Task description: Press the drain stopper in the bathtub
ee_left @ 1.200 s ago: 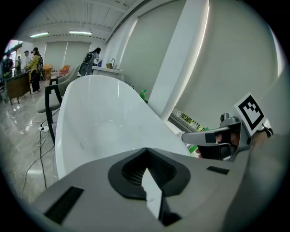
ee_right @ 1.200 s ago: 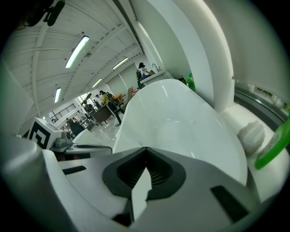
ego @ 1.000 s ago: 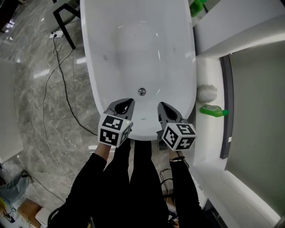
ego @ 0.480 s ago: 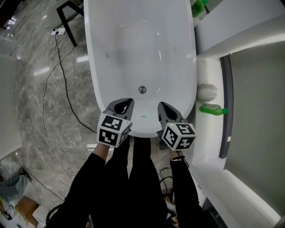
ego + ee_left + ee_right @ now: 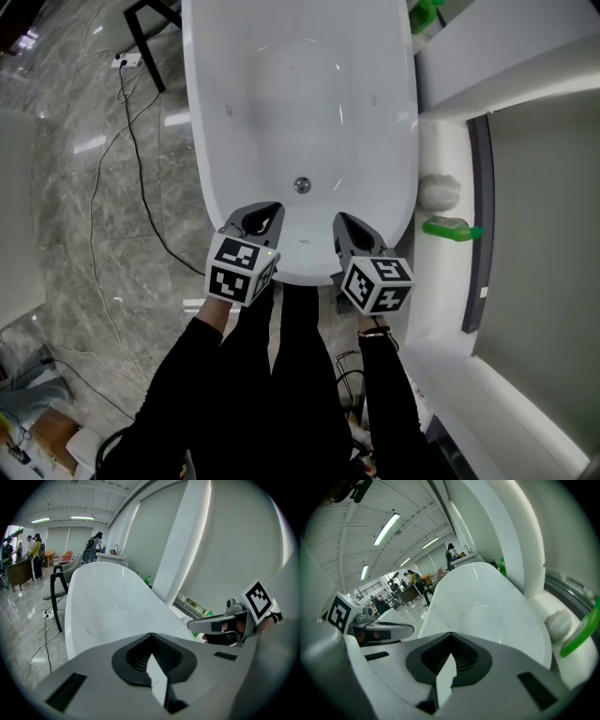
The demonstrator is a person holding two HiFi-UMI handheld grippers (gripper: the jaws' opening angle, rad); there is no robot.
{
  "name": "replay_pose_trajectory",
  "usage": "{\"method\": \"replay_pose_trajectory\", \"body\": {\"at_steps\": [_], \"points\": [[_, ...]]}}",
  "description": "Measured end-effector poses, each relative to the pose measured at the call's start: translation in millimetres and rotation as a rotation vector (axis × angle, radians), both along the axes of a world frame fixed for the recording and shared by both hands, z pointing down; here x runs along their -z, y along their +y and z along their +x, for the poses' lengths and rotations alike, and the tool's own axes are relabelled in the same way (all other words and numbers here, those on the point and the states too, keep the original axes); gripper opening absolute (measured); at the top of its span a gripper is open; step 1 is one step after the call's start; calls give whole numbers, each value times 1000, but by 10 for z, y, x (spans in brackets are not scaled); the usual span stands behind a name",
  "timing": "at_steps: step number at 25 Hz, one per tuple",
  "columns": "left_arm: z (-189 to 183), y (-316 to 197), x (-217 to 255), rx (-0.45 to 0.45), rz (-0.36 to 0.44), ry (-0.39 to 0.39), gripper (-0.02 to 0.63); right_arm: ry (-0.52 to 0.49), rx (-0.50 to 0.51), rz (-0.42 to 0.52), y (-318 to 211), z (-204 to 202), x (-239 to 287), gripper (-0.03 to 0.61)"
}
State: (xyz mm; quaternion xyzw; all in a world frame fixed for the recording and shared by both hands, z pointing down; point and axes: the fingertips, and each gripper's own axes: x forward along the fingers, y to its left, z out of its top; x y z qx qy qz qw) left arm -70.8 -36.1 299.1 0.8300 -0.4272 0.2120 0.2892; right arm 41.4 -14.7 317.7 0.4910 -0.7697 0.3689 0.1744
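Note:
A white freestanding bathtub fills the top middle of the head view. Its round metal drain stopper sits on the tub floor near the near end. My left gripper hovers over the near rim, left of and below the stopper, with its jaws shut on nothing. My right gripper hangs level with it on the other side, also shut and empty. In the left gripper view the left gripper points along the tub; the stopper is hidden there. The right gripper view shows the tub likewise.
A white ledge runs along the tub's right side, bearing a green bottle and a white round object. A black cable trails over the marble floor at left. A black chair leg stands at top left. People stand far off.
The head view has drifted, so the tub sits a little further right and lower in frame. Both grippers hold the same places over the near rim, still shut.

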Motion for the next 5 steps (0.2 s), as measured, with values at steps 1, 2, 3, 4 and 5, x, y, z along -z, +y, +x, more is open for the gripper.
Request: {"method": "replay_pose_trajectory", "body": {"at_steps": [1, 2, 3, 4, 5], "points": [[-5, 0, -4, 1, 0, -1, 8, 0, 0, 0, -2, -3, -3, -2], [-9, -2, -7, 3, -1, -1, 8, 0, 1, 0, -4, -5, -6, -2], [-13, -4, -10, 4, 0, -2, 8, 0, 2, -1, -4, -7, -10, -2], [-16, -6, -13, 6, 0, -2, 8, 1, 3, -1, -3, -10, -15, -2], [-20, -7, -15, 7, 0, -3, 8, 1, 4, -2, -1, -13, -19, -2]]}}
